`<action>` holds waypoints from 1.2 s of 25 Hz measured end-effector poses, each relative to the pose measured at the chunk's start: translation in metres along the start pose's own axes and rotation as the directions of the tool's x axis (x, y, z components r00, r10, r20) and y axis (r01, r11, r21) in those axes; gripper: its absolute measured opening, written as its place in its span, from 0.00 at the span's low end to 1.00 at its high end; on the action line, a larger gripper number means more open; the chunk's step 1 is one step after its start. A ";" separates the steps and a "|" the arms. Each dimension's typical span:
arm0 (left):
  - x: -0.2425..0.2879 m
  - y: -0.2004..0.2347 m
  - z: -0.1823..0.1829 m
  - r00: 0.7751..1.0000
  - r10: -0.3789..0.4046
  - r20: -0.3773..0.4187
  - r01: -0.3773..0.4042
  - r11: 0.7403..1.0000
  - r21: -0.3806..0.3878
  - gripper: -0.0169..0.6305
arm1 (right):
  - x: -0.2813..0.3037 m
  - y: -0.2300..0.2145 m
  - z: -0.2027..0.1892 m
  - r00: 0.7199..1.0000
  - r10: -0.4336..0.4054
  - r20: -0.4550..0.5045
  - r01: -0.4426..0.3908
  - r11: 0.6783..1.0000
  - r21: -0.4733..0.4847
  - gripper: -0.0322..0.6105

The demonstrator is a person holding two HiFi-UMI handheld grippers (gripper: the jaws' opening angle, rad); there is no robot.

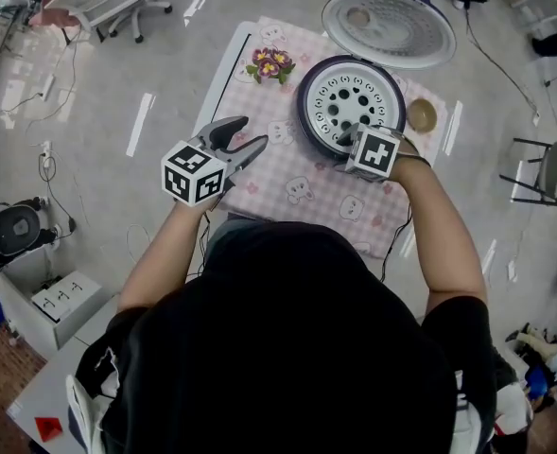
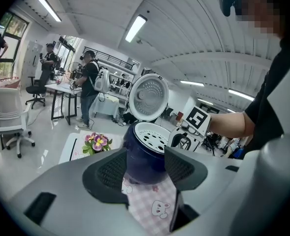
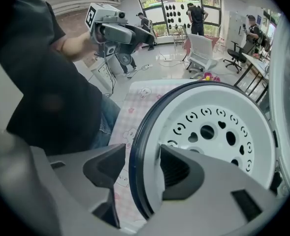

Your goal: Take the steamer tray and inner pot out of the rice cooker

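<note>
two grippers: one in each of the person's hands, both over the desk (image 1: 223,78).
left gripper (image 1: 252,132): held above the pink checked cloth (image 1: 302,192), to the left of the rice cooker (image 1: 305,102) and apart from it, pointing toward it.
left fingers (image 2: 110,171): apart, with nothing between them; the cooker's dark body and a strip of cloth show beyond the gap.
right gripper (image 3: 142,163): at the cooker's near rim, with its marker cube just outside the rim in the head view.
right fingers (image 3: 181,171): apart and astride the rim; one sits outside the dark blue wall and the other inside, against the white edge of the tray. they are not pressed together on it.
steamer tray (image 1: 354,97): white, round and pierced with holes; it sits level in the mouth of the cooker.
inner pot: under the tray, and no view shows it.
lid (image 1: 389,25): open and swung back behind the cooker, with its pale inner face up.
flowers (image 1: 270,64): a small purple and yellow bunch on the cloth, near the cooker's far left.
tan dish (image 1: 422,114): small and round, just beside the cooker's right side.
</note>
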State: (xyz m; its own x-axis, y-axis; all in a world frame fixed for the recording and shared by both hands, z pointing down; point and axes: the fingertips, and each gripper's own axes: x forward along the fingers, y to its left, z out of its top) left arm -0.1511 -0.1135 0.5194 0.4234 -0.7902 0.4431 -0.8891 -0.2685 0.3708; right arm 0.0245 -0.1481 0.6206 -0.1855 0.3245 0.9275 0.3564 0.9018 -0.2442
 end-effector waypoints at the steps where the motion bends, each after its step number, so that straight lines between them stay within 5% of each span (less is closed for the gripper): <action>1: 0.000 0.001 -0.001 1.000 0.000 0.001 0.000 1.000 -0.004 0.42 | 0.001 -0.001 -0.002 1.000 0.002 -0.021 -0.002 1.000 -0.003 0.41; 5: -0.002 0.004 -0.007 1.000 0.004 -0.002 -0.005 1.000 -0.017 0.42 | 0.005 -0.009 -0.028 0.987 -0.003 -0.161 0.004 1.000 0.009 0.40; 19: 0.006 -0.002 -0.012 0.999 -0.027 -0.024 0.027 0.999 -0.017 0.42 | -0.020 -0.003 -0.001 1.000 0.027 0.001 -0.027 1.000 0.008 0.21; 30: 0.013 -0.015 -0.011 0.997 -0.055 -0.052 0.056 0.998 0.017 0.42 | -0.041 0.004 0.002 0.996 -0.084 0.027 0.085 0.996 -0.021 0.12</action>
State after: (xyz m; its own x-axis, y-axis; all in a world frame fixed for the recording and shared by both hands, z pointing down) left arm -0.1307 -0.1133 0.5286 0.4798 -0.7446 0.4640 -0.8669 -0.3210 0.3813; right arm 0.0314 -0.1569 0.5806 -0.2396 0.2552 0.9367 0.3588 0.9198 -0.1588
